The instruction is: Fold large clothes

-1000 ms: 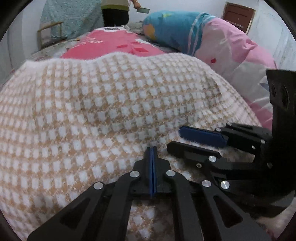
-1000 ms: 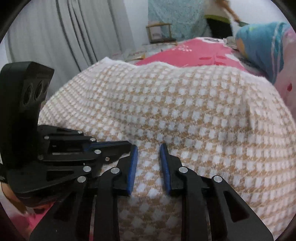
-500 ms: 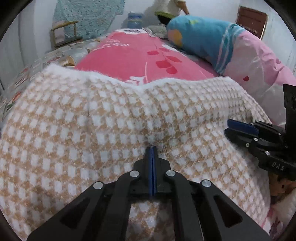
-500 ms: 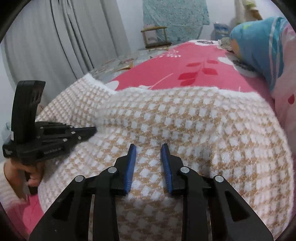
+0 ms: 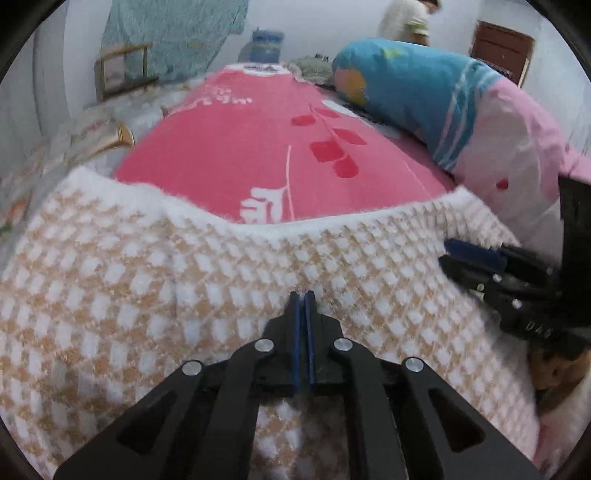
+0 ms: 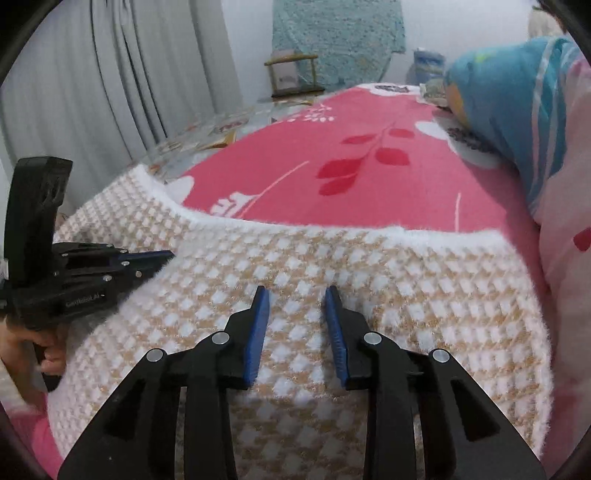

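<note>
Mid-fold on the bed, garment partly doubled over.

Spread across the near end of the pink floral bed cover [image 5: 240, 147]: the beige-and-white checked knit garment [image 5: 184, 280], its fuzzy white edge lying straight across, apparently one fold laid and more to go. Left tool [image 5: 302, 299] pressed narrow, blue pads together just above the knit, whether pinching cloth impossible to tell. Right tool [image 6: 297, 295] parted wide over the fabric, gripping nothing. Sleeves, collar and overall shape not distinguishable; near hem cut off below both views and hidden under the tools. Alongside on the right, rolled blue-and-pink bedding [image 5: 443, 99]. Far background blurred: a person [image 5: 406, 18] half cropped, grey curtains [image 6: 110, 74].
</note>
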